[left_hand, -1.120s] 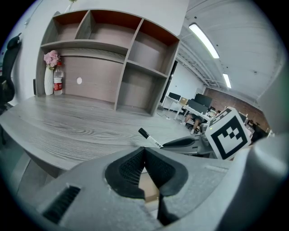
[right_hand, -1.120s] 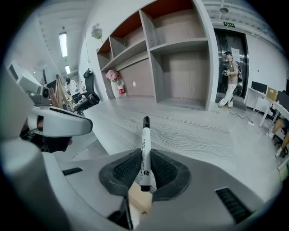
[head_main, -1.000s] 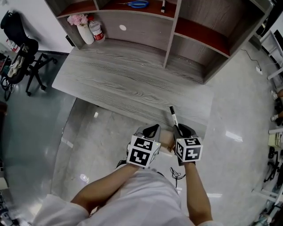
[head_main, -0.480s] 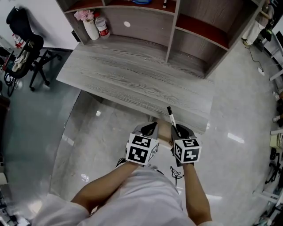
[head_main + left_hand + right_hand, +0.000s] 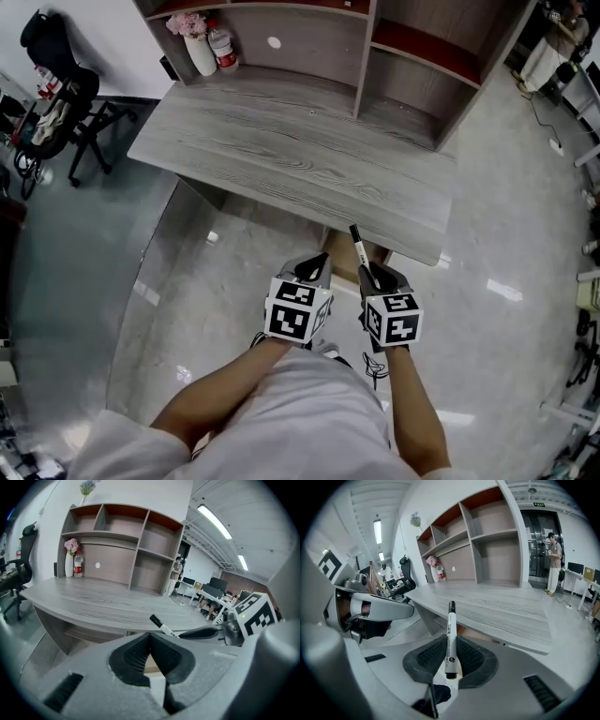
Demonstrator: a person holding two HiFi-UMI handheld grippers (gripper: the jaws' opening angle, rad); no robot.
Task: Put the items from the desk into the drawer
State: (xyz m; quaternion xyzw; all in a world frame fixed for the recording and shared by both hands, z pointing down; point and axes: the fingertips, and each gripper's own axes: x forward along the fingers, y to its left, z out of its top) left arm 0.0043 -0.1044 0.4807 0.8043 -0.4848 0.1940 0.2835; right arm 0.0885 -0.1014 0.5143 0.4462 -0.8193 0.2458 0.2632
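Note:
A black-capped white marker (image 5: 359,249) sticks forward out of my right gripper (image 5: 375,277), which is shut on its barrel (image 5: 450,641). The grey wood desk (image 5: 281,159) lies ahead, and its top near me is bare. My left gripper (image 5: 315,270) hangs just left of the right one, below the desk's front edge. Its pads meet and nothing is held between them. A tan drawer interior (image 5: 342,262) shows under the desk edge between the two grippers. In the left gripper view the marker (image 5: 161,625) and right gripper (image 5: 206,632) appear at the right.
A shelf unit (image 5: 375,56) stands on the desk's far side. A vase of pink flowers (image 5: 199,47) and a bottle (image 5: 225,49) sit at the back left. An office chair (image 5: 56,84) is left of the desk. A person (image 5: 555,564) stands far right.
Both grippers have drawn back from the desk's front edge, the marker still in the right one. More of the tan drawer shows under the edge.

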